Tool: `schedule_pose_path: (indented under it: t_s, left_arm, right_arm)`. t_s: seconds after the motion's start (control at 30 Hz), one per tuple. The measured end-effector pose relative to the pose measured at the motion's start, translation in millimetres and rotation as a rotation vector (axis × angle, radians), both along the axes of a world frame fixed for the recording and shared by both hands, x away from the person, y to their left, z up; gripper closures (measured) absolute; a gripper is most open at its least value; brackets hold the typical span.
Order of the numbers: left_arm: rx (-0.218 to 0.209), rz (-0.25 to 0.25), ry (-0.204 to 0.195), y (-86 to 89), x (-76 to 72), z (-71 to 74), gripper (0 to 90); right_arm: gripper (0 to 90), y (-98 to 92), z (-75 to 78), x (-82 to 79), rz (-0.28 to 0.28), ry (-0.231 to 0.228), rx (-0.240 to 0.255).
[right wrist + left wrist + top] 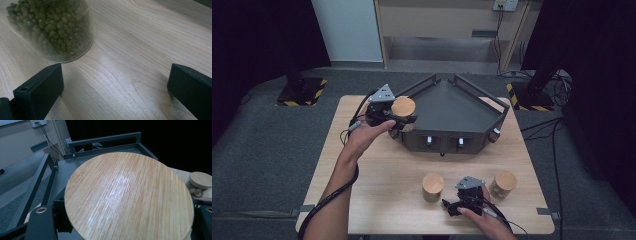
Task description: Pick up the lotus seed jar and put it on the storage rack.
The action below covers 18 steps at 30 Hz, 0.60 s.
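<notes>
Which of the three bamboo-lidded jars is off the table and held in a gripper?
The jar at the dark tray's left corner, gripped by the left gripper. The other two jars stand free on the table near the right gripper.

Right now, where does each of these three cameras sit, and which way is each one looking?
High view: above the person's side, facing forward and down on the table; both forearms and hands show.
Left gripper view: rides the left gripper, facing the held jar's wooden lid and the dark tray.
Right gripper view: rides the right gripper, low over the table, fingers apart.
Shared: the high and right gripper views both show the bean jar.
</notes>
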State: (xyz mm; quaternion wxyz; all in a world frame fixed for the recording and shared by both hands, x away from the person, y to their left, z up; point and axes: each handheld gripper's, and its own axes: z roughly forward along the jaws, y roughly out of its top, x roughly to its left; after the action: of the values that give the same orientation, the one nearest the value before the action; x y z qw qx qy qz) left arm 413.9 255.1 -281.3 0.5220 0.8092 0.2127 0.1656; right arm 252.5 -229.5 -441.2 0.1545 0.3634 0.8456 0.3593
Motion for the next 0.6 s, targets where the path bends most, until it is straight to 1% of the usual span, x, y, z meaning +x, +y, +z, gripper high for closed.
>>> schedule_pose_path:
  t_s: [0.07,0.17,0.23,0.3,0.4,0.6]
  left_arm:
    - [0.001,0.0,-0.003,-2.2,2.7,1.7,24.3]
    - [-0.013,0.0,-0.003,-4.4,7.0,1.5,24.2]
    - [-0.014,0.0,-0.003,-6.5,9.6,1.6,24.2]
    - [-0.013,0.001,-0.004,-7.7,10.9,1.7,24.2]
    - [0.006,-0.003,-0.003,-13.0,16.2,3.0,24.2]
    - [0.006,-0.002,0.002,-15.9,20.8,0.7,24.2]
  right_arm:
    - [0.7,0.0,0.0,0.0,0.0,0.0,0.0]
    - [0.7,0.0,0.0,0.0,0.0,0.0,0.0]
    - [0.6,-0.1,0.0,0.1,0.0,0.0,0.0]
    - [0.6,0.0,0.0,0.1,0.0,0.0,0.0]
    - [0.6,-0.1,0.0,0.1,0.0,0.0,0.0]
    - [0.6,0.0,-0.1,0.0,0.0,-0.001,0.0]
